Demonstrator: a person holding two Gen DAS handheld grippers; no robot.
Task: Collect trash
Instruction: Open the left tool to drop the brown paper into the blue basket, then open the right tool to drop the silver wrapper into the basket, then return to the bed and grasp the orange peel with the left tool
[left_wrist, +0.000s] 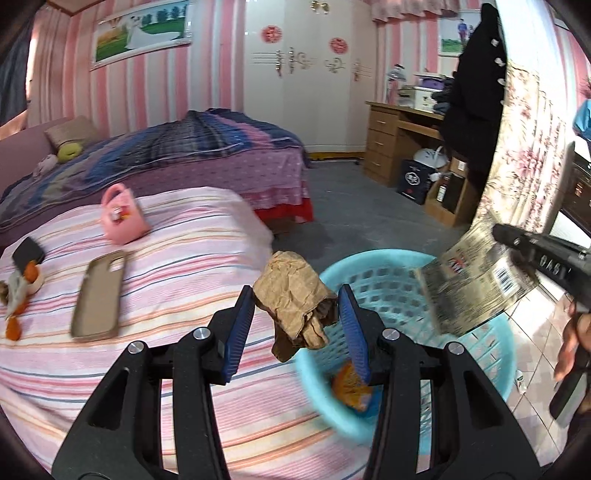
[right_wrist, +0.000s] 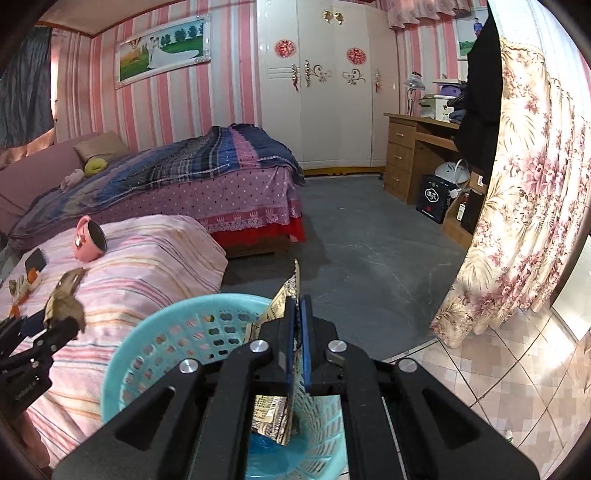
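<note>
Fingers of the left gripper (left_wrist: 297, 301) pinch a crumpled brown paper (left_wrist: 295, 295) between their tips, at nine o'clock of the turquoise basket (left_wrist: 476, 354). Right gripper (right_wrist: 298, 306) is clamped on a gold foil wrapper (right_wrist: 286, 295), over the basket's rim at twelve o'clock of its opening.

The walls (right_wrist: 177, 122) are being covered in pink and white stripes. A long framed picture (right_wrist: 162, 50) is being hung at the upper left. A white wardrobe (right_wrist: 325, 92) is being seen at the top middle, with a wooden desk (right_wrist: 406, 155) to its right. A bed under a blue and purple blanket (right_wrist: 192, 170) is being shown in the middle left. The grey floor (right_wrist: 362, 258) is being lit softly, and a flowery curtain (right_wrist: 524, 192) is being hung on the right.
</note>
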